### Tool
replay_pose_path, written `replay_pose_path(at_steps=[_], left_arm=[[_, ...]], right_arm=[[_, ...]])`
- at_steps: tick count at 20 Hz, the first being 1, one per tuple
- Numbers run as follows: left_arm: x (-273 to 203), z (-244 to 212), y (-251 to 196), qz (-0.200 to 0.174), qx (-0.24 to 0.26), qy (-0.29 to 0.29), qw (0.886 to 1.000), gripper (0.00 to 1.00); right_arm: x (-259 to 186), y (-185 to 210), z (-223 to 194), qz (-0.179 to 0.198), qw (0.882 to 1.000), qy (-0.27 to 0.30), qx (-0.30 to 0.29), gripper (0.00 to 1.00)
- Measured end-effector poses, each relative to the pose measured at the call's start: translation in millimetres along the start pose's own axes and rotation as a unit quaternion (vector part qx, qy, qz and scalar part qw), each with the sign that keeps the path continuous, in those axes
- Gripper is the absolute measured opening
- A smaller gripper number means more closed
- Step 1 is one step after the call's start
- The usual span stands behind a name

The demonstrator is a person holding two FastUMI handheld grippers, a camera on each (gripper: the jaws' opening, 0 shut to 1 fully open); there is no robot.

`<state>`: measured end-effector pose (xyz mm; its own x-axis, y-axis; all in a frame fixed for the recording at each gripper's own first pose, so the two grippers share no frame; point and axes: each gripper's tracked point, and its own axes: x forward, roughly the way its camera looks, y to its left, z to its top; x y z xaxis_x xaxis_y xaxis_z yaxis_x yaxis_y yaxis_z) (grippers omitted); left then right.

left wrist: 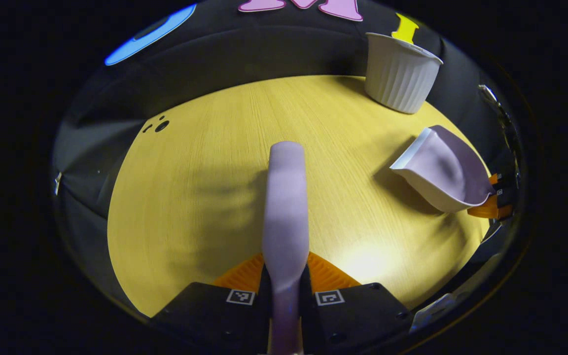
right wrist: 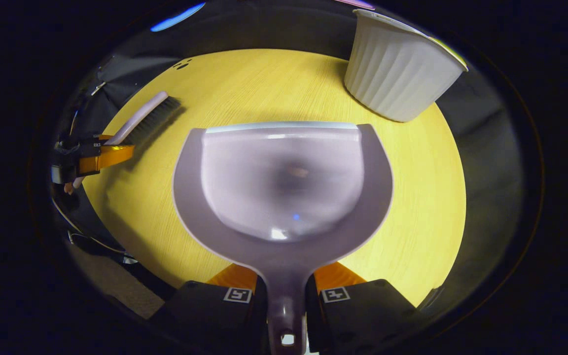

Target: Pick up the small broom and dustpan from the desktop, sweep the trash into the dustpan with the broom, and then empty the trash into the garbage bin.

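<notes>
My left gripper [left wrist: 286, 268] is shut on the handle of the small pale lilac broom [left wrist: 286, 197], which reaches forward above the yellow wooden table [left wrist: 190, 197]. In the right gripper view the broom [right wrist: 143, 116] shows dark bristles resting near the table's left edge, with the left gripper [right wrist: 101, 154] behind it. My right gripper [right wrist: 284, 278] is shut on the handle of the lilac dustpan [right wrist: 284, 182], which is held level with its lip facing away. A blurred small speck lies inside the pan. The dustpan [left wrist: 442, 172] sits tilted at the right, with the right gripper [left wrist: 492, 198] behind it.
A white ribbed garbage bin [left wrist: 400, 74] [right wrist: 397, 69] stands at the table's far right edge, just beyond the dustpan. A few small dark specks [left wrist: 158, 125] [right wrist: 183, 64] lie near the far left edge. Black cloth surrounds the round tabletop.
</notes>
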<state>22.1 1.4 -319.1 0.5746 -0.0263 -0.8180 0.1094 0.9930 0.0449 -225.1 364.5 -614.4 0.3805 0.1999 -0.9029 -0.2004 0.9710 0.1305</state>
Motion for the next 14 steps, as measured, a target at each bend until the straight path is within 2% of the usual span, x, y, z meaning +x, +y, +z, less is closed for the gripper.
replay_pose_path(at_steps=[1,2,3,4,5,6,7,10,11,12,14], left_arm=[[3,-1,0,0.002,0.005,0.001,1.000,0.29],[3,-1,-1,0.002,0.007,0.004,1.000,0.31],[4,-2,-1,0.001,0.007,0.006,1.000,0.31],[6,-4,-1,0.000,0.006,0.009,1.000,0.31],[7,-5,0,0.001,0.005,0.008,1.000,0.31],[7,-3,0,0.001,0.004,0.005,1.000,0.33],[5,-1,1,0.003,0.006,0.002,1.000,0.36],[-4,-2,6,0.011,0.016,-0.005,1.000,0.34],[-8,-3,7,0.013,0.018,-0.008,1.000,0.29],[-13,-3,9,0.015,0.018,-0.012,1.000,0.34],[-23,-2,13,0.022,0.012,-0.021,0.999,0.34]], right_arm=[[2,-1,1,-0.001,1.000,0.001,0.001,0.37],[3,-2,2,-0.002,1.000,0.001,0.001,0.33],[4,-2,4,0.000,1.000,0.001,0.004,0.41],[5,2,7,0.001,1.000,-0.002,0.008,0.34],[7,5,10,0.005,1.000,-0.005,0.014,0.43],[9,7,13,0.007,1.000,-0.010,0.021,0.39],[8,7,11,0.010,1.000,-0.007,0.026,0.43],[1,9,11,0.017,0.999,-0.012,0.037,0.45],[-6,8,13,0.017,0.999,-0.018,0.036,0.45],[-14,7,14,0.016,0.999,-0.025,0.032,0.45],[-29,9,17,0.019,0.999,-0.040,0.029,0.46]])
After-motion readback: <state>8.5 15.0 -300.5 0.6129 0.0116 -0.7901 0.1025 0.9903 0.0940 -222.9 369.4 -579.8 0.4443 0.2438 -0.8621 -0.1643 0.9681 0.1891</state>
